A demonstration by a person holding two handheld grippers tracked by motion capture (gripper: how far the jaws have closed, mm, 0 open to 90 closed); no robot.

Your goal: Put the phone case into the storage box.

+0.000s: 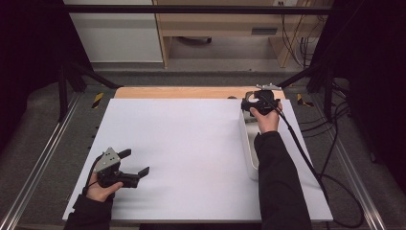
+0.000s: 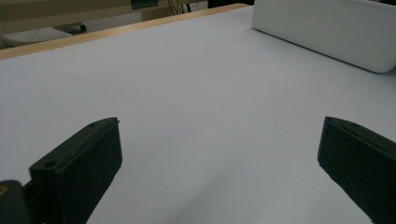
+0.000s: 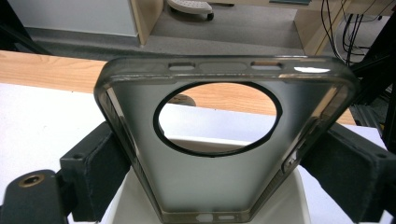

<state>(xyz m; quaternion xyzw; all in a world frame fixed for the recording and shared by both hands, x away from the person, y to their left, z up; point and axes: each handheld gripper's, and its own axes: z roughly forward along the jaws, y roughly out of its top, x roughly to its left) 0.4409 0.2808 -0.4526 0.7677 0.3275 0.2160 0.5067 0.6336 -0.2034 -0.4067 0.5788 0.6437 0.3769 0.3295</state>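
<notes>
A smoky translucent phone case (image 3: 205,186) with a large round camera hole stands upright between the jaws of my right gripper (image 3: 222,170), which is shut on its two long sides. This gripper (image 1: 253,102) is held over the far end of a long white tray (image 1: 249,143) at the right of the table. Near the front left corner my left gripper (image 1: 137,162) rests low over the white board, open. Its jaws (image 2: 219,163) stand wide apart with nothing between them.
A white board (image 1: 191,153) covers most of the wooden table (image 1: 191,92). The white tray (image 2: 327,32) lies along its right side. Black frame posts, cables and a grey floor surround the table. Wooden furniture stands beyond the far edge.
</notes>
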